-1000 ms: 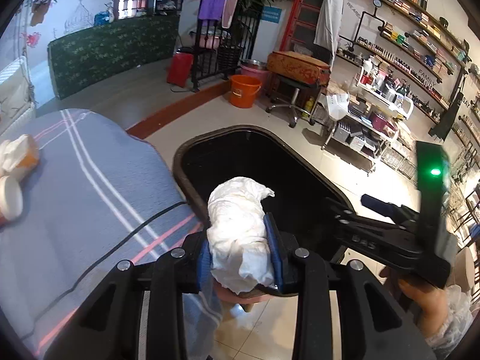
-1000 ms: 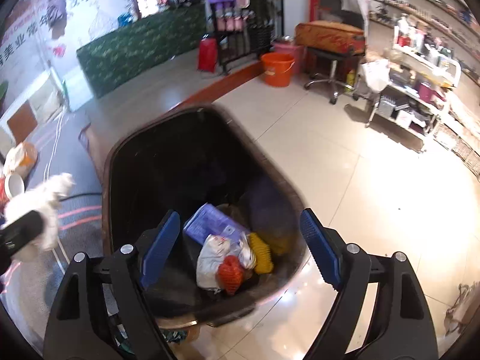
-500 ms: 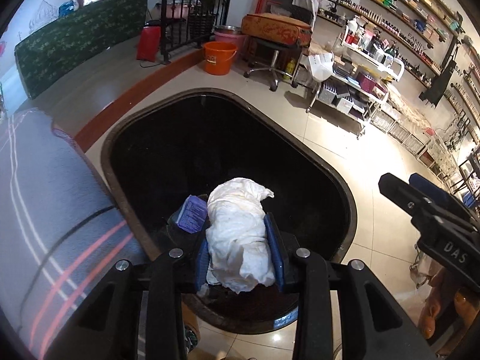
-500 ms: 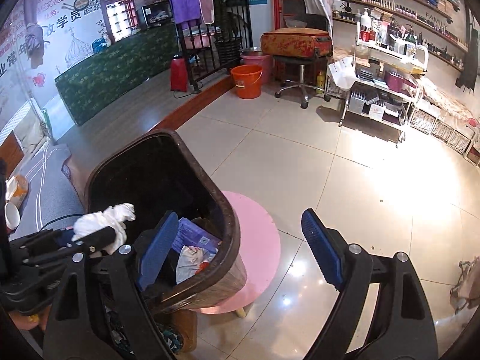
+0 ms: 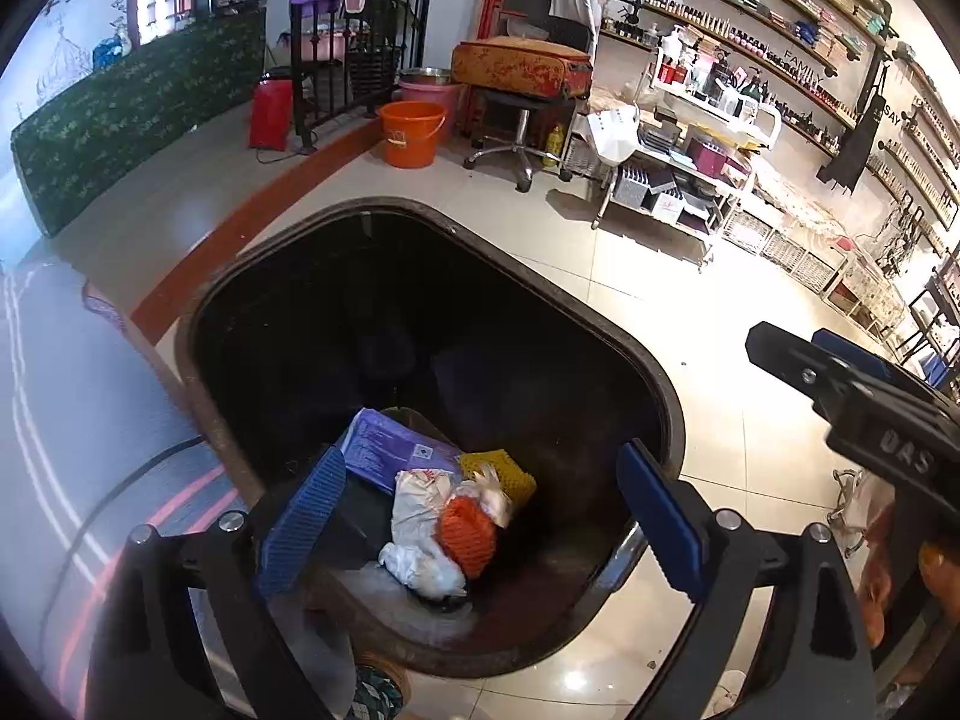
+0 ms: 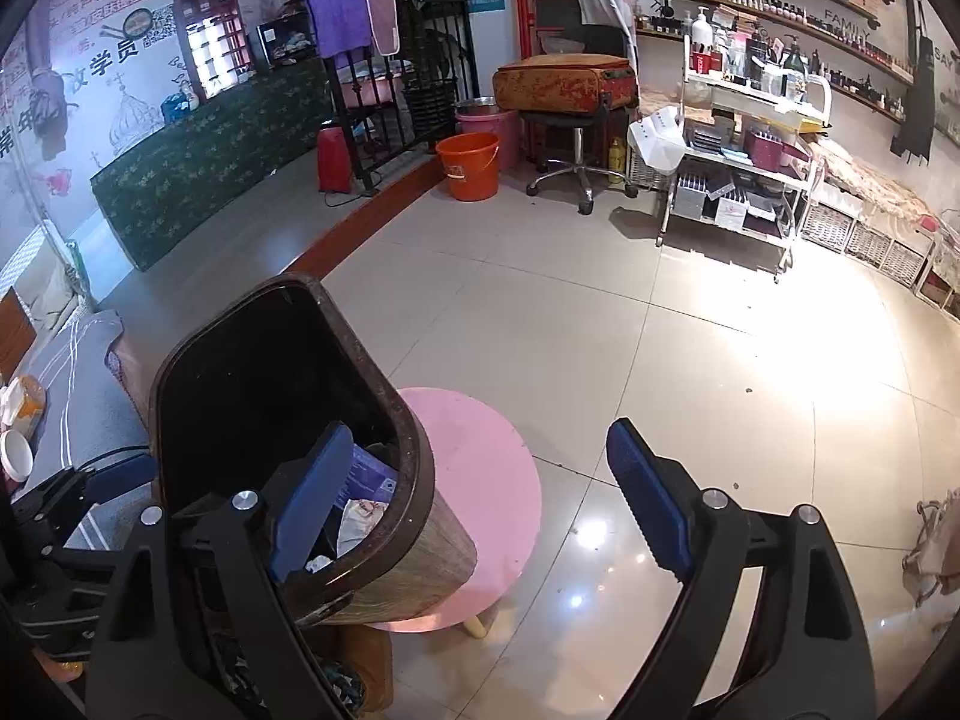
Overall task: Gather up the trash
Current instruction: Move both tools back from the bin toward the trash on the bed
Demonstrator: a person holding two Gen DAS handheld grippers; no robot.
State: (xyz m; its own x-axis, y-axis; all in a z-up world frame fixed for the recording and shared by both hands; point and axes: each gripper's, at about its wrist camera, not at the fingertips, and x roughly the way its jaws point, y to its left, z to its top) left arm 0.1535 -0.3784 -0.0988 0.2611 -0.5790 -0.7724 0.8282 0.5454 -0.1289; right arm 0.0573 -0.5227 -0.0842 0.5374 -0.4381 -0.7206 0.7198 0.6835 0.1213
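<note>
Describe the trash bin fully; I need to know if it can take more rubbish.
The trash bin is dark brown with a rounded rim, black inside and a wood-grain outer wall. It stands upright on a pink round stool beside a grey striped cloth. At its bottom lie a purple packet, white crumpled paper, and orange and yellow netting. Most of its depth looks free.

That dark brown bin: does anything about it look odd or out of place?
Yes. The dark brown plastic bin stands on a low round pink stool, overhanging its edge, not on the floor. Nothing looks spilled.
</note>
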